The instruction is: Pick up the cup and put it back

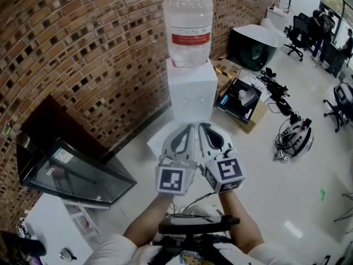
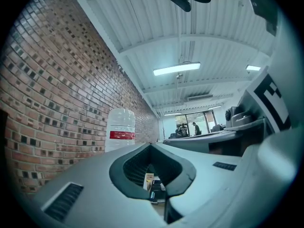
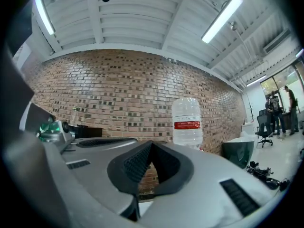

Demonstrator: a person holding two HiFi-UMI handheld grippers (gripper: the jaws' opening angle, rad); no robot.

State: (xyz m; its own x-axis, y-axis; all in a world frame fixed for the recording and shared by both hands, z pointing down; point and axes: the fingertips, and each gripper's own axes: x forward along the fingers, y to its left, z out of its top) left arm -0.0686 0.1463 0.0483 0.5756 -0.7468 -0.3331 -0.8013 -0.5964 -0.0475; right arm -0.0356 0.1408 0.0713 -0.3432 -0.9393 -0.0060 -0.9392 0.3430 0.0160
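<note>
Held left gripper [image 1: 189,129] and right gripper [image 1: 203,127] side by side, jaws clenched on nothing, pointing at water dispenser [image 1: 191,95] ahead, by brick wall [image 1: 83,48]; white floor [image 1: 287,186] beneath. Cup not locatable.

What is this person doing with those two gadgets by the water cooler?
A person holds a gripper in each hand, side by side, pointed toward a white water dispenser with a bottle on top. The left gripper and right gripper both have their jaws together, holding nothing. No cup shows in any view.
</note>
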